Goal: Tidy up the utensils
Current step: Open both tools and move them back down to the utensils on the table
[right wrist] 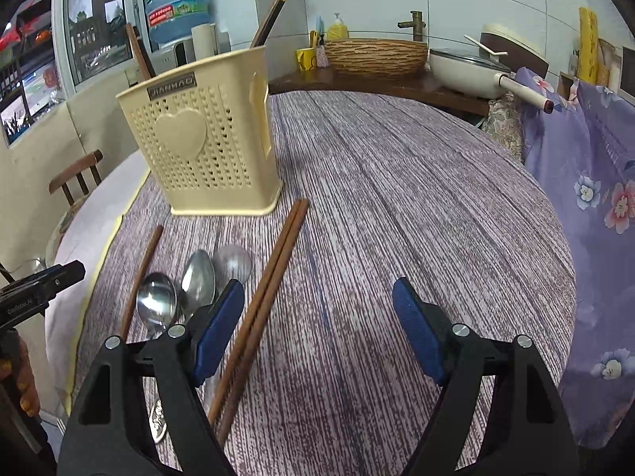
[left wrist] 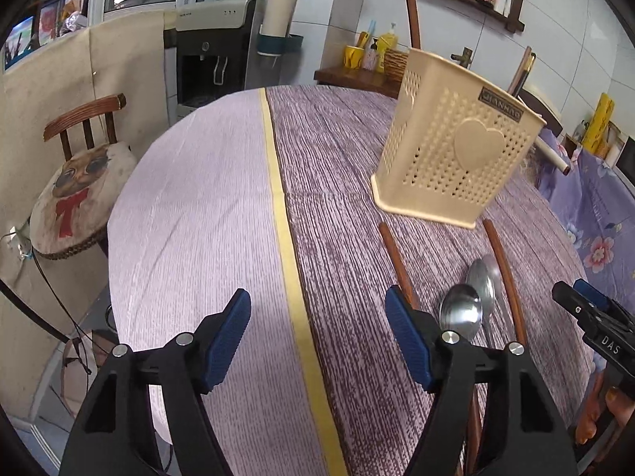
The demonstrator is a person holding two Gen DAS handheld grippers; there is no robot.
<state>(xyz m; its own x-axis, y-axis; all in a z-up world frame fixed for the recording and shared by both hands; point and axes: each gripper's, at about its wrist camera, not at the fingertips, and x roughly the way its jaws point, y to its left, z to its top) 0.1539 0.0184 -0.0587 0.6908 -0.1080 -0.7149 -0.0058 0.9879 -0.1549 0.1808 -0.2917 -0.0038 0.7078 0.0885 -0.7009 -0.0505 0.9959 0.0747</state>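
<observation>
A cream perforated utensil holder (left wrist: 452,150) (right wrist: 206,139) stands on the purple tablecloth, with chopsticks sticking out of it. In front of it lie three steel spoons (right wrist: 194,281) (left wrist: 462,309), a single brown chopstick (right wrist: 143,273) (left wrist: 397,261), and a pair of brown chopsticks (right wrist: 266,305), of which the left wrist view shows one (left wrist: 504,273). My left gripper (left wrist: 317,337) is open and empty, left of the utensils. My right gripper (right wrist: 317,325) is open and empty, with the chopstick pair between its fingers' line, just right of its left finger (right wrist: 218,329).
The round table (left wrist: 198,218) has a yellow stripe (left wrist: 278,198). A chair with a printed cushion (left wrist: 75,194) stands at the left. A water dispenser (left wrist: 214,47), a wicker basket (right wrist: 377,55) and a white pan (right wrist: 468,71) are behind. Floral purple fabric (right wrist: 587,198) hangs right.
</observation>
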